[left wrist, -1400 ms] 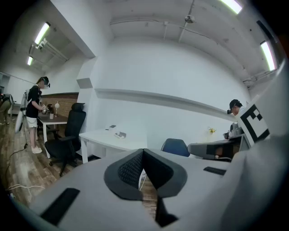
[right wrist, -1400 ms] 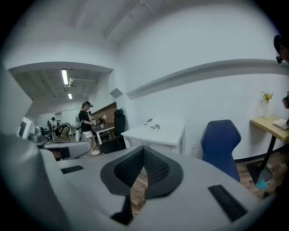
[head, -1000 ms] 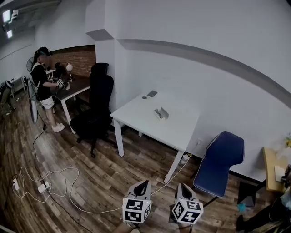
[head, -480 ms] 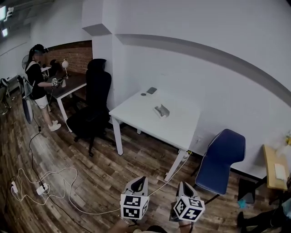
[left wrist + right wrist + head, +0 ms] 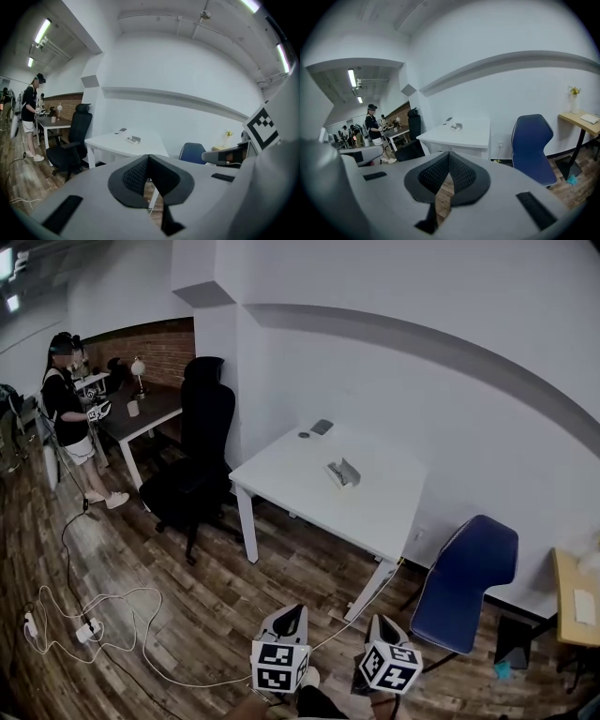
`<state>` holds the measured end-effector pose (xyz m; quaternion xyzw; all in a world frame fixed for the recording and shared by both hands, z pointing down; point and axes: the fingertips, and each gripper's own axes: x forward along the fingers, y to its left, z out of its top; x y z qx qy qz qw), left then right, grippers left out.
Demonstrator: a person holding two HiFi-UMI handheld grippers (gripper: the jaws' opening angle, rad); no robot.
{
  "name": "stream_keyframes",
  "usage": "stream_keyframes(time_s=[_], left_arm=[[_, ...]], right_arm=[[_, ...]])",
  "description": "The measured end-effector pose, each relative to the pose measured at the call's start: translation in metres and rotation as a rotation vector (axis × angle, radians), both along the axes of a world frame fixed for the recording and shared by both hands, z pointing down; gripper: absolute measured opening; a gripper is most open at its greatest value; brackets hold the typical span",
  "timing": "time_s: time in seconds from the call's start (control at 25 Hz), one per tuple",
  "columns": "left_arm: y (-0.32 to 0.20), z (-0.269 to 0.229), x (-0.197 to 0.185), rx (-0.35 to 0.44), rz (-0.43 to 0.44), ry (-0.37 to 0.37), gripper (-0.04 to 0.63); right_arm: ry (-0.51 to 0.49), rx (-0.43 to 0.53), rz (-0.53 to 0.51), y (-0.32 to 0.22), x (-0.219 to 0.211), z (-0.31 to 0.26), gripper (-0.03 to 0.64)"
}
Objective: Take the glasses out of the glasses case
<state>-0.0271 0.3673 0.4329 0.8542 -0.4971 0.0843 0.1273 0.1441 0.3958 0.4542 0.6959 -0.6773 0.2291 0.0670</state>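
A small grey glasses case [image 5: 343, 472] lies on the white table [image 5: 300, 474], far ahead of both grippers; it looks open, and its contents are too small to make out. The case also shows in the left gripper view [image 5: 133, 139] and in the right gripper view [image 5: 456, 126]. My left gripper [image 5: 291, 621] and right gripper [image 5: 385, 628] hang side by side over the wooden floor at the bottom of the head view. Both are shut with nothing between the jaws, as their own views show [image 5: 149, 157] [image 5: 449, 154].
A dark flat object [image 5: 322, 427] and a small round item [image 5: 303, 435] lie at the table's far corner. A black office chair [image 5: 202, 442] stands left of the table, a blue chair [image 5: 464, 582] right of it. White cables and a power strip [image 5: 89, 624] lie on the floor. A person [image 5: 66, 409] stands at a dark desk, far left.
Both grippers have moved a little forward toward the table and stayed shut. The person at the far left has shifted further left.
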Motion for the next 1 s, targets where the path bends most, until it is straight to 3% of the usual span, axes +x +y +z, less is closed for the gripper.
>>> stream_keyframes(time_s=[1.0], left_arm=[[-0.200, -0.013, 0.033, 0.031, -0.092, -0.011, 0.006]], right_arm=[[-0.012, 0.044, -0.100, -0.218, 0.037, -0.021, 0.032]])
